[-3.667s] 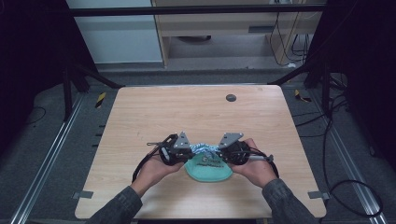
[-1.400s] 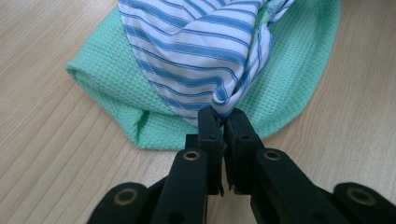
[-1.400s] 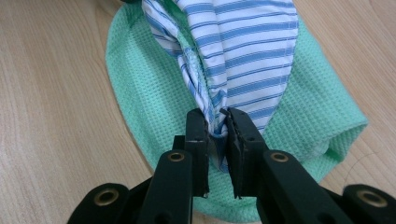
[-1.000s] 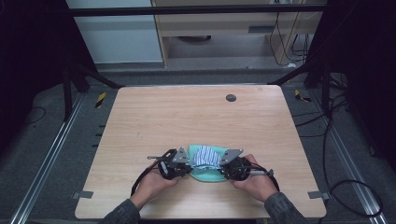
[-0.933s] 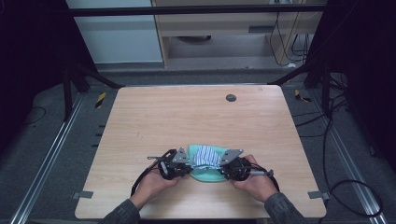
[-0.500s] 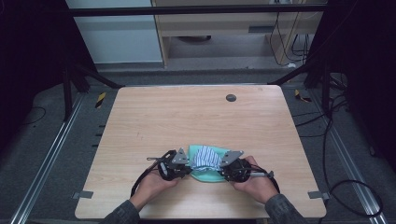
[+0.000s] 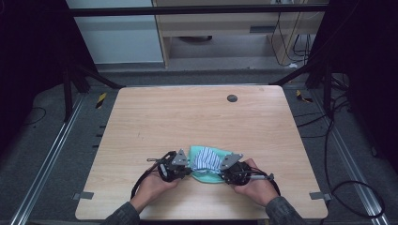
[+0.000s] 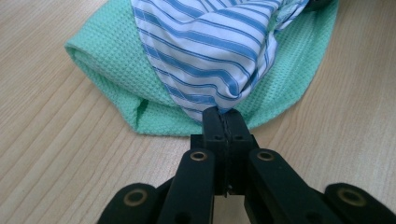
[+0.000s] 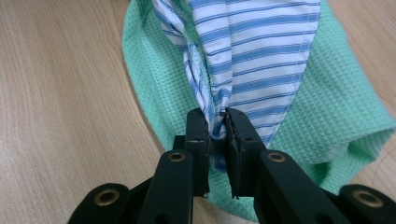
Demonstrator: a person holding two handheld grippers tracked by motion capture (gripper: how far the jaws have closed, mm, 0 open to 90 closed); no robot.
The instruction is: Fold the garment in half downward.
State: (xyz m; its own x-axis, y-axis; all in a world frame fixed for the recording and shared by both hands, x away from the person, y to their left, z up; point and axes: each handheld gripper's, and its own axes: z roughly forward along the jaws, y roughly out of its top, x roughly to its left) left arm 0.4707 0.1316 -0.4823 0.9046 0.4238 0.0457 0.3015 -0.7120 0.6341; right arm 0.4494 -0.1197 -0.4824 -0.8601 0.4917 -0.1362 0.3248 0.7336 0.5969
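Both hands sit nearer the table's front edge than earlier, left gripper [image 8: 223,122] and right gripper [image 9: 216,125] each pinching the striped cloth [image 7: 206,158], which hides part of the green cloth [image 7: 202,176] beneath.

Light wooden square table [image 7: 155,122], one green cloth laid on it

A green waffle-weave cloth [image 7: 207,176] is seen lying flat near the table's front edge, and a blue-and-white striped fabric [image 7: 207,157] is draped over it. A small dark round disc [image 7: 232,98] is set into the tabletop near the far edge, well apart from the cloths.
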